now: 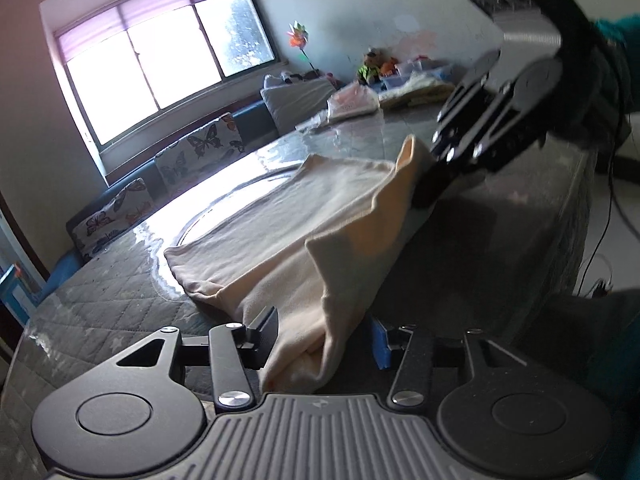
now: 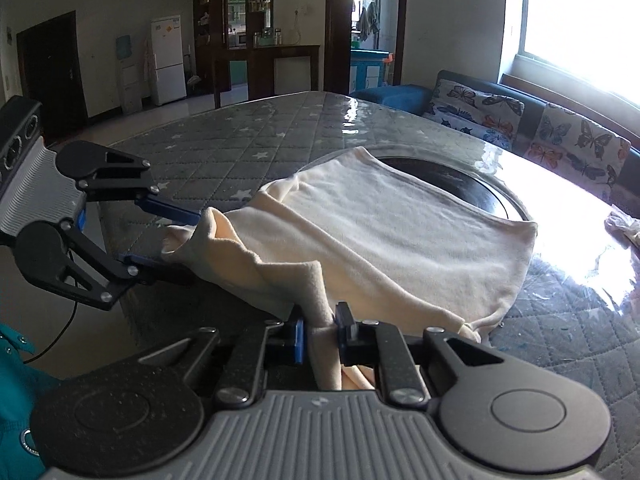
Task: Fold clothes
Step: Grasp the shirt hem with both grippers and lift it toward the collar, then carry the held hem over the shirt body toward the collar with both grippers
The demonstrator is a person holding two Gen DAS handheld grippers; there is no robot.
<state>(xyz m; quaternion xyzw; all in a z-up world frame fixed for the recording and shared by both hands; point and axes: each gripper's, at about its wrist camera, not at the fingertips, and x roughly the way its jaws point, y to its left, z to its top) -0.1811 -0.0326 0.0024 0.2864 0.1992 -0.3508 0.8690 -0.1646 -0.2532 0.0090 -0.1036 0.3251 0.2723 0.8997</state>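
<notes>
A cream garment [image 1: 280, 216] [image 2: 400, 232] lies spread on the grey quilted table [image 2: 248, 148], its near edge lifted into folds. My right gripper [image 2: 320, 336] is shut on a bunched fold of that edge; in the left wrist view the same gripper [image 1: 430, 184] holds a raised corner at the upper right. My left gripper [image 1: 324, 336] stands open with the garment's other end lying loosely between its fingers. From the right wrist view the left gripper [image 2: 180, 240] sits at the left, straddling that end.
A dark round disc [image 2: 460, 184] lies partly under the garment. A sofa with butterfly cushions [image 2: 560, 136] runs beneath the window. Other clothes [image 1: 352, 104] sit at the table's far end. The table edge [image 1: 576, 208] drops off beside the right gripper. A teal sleeve [image 2: 16, 392] is nearby.
</notes>
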